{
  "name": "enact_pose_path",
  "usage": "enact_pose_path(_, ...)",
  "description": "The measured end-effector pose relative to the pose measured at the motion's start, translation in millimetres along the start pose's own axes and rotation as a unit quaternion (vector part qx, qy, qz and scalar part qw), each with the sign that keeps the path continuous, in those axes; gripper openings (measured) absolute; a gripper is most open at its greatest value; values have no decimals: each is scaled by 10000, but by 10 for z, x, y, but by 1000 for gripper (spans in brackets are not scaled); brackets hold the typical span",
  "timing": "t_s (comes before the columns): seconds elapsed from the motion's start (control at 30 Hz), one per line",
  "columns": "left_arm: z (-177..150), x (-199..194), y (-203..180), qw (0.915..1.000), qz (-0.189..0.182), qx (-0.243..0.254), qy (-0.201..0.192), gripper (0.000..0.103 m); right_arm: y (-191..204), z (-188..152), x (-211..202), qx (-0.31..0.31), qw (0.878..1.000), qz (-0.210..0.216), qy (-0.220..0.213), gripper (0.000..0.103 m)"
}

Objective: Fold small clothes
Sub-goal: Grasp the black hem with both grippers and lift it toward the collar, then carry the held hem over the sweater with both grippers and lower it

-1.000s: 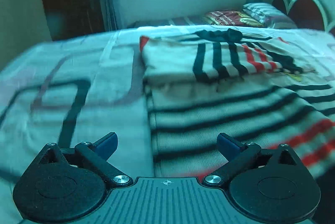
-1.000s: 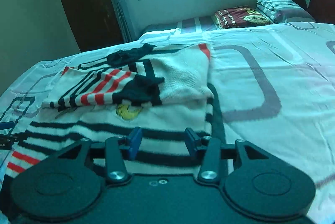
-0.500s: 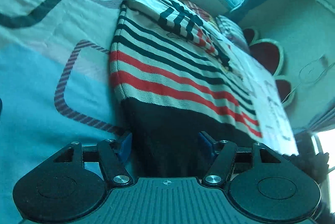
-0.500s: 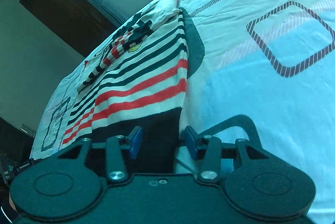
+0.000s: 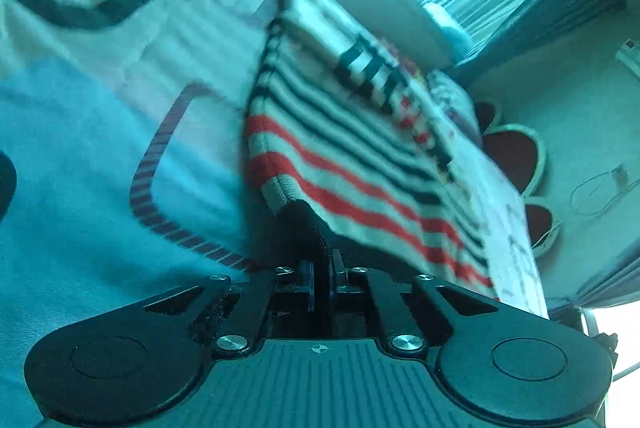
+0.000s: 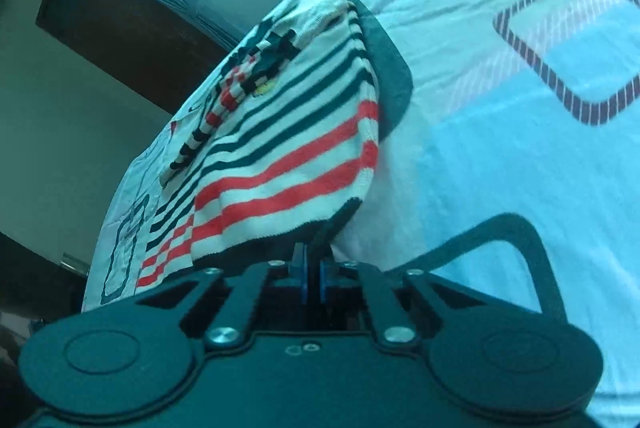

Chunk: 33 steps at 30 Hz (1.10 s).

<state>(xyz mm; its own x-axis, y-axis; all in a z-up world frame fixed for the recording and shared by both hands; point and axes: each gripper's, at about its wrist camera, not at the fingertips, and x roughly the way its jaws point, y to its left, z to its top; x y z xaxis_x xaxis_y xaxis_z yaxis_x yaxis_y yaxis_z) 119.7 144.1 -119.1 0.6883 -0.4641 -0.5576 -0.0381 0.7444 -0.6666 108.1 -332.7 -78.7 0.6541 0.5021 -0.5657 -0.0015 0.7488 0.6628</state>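
Observation:
A small knit sweater [image 5: 352, 156], white with black and red stripes and a dark hem, lies on the bed, sleeves folded across its upper part. My left gripper [image 5: 322, 268] is shut on the dark hem at the sweater's near left corner and lifts it off the sheet. In the right wrist view the same sweater [image 6: 288, 156] shows. My right gripper [image 6: 312, 268] is shut on the dark hem at the near right corner, also raised. The hem sags between the two grips.
The bed sheet [image 5: 80, 148] is white and light blue with square outlines. Pillows [image 5: 452, 96] and a headboard [image 5: 516, 156] lie at the far end under a window. A dark wardrobe [image 6: 120, 40] stands by the wall.
Both grippers have closed on the dark hem corners, which sat between open jaws half a second ago, and the hem has lifted off the sheet.

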Motion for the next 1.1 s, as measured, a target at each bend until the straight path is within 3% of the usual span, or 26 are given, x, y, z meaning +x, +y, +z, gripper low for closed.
enact_pose_path(0.17,100,-363,-82,9957,-557,-50,-739,6,313,117,-353,-692,9960,205,-532,6)
enact_pose_path(0.27,31,-253,108,9979,-180,-26,-614,6,128,57,-261,-671,9968,10,-424,6)
enact_pose_path(0.33,-119,-81,355,9992,81,-280,-262,5,-135,-34,-20,-281,9985,-465,92,6)
enact_pose_path(0.43,-222,-111,482,9966,-200,-638,-484,5,-214,-106,-42,28,9997,-247,-38,5)
enact_pose_path(0.57,-177,-90,423,9970,-142,-603,-453,5,-143,-75,-7,-117,9996,-244,-5,6)
enact_pose_path(0.73,-71,-198,227,9959,-267,-437,-739,5,57,70,-154,-438,9987,-87,-258,6)
enact_pose_path(0.93,433,-287,-157,9909,-614,-119,-1193,5,428,523,-300,-987,9925,103,-712,6)
enact_pose_path(1.1,1126,-130,-550,9865,-819,100,-1417,5,701,1128,-230,-1194,9872,203,-1041,6)
